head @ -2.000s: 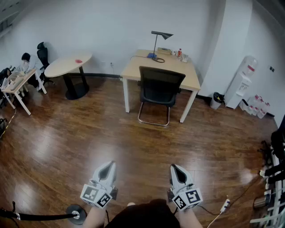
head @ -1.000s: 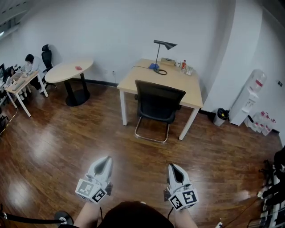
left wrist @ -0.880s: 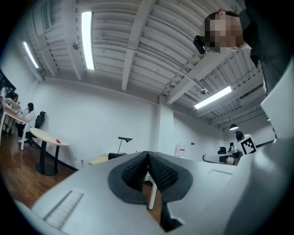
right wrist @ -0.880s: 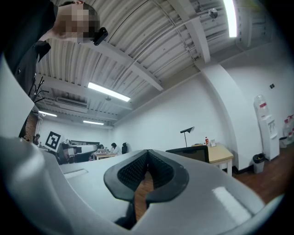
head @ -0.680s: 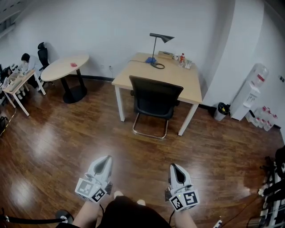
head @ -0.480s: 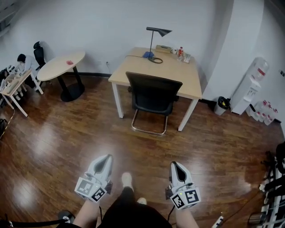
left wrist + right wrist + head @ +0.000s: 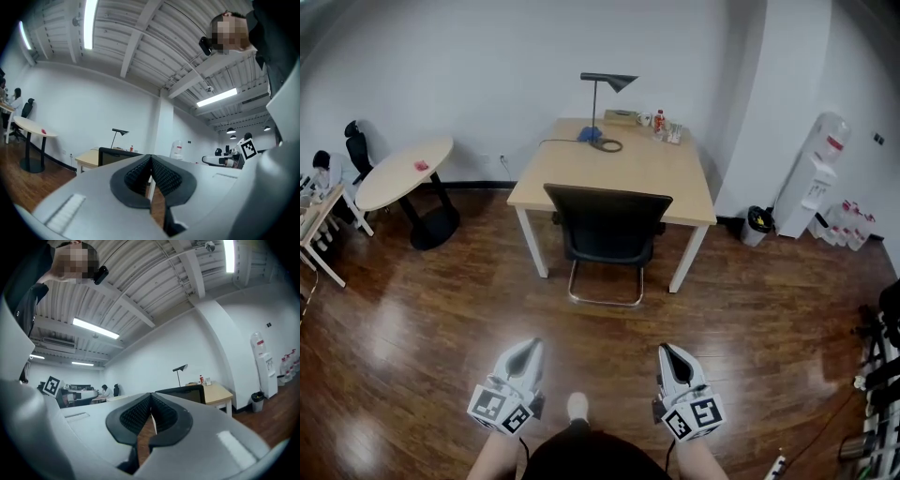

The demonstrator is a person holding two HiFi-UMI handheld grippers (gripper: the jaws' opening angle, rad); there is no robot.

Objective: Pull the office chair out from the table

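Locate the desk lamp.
In the head view, the desk lamp stands on the far edge of the wooden desk, by the wall, beyond the office chair.

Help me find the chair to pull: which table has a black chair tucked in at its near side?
The rectangular desk with the lamp; the black chair sits at its near edge. The round table to its left has none there.

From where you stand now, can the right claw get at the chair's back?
Probably not yet: the right claw is shut and bare floor separates it from the chair. Nothing blocks the way.
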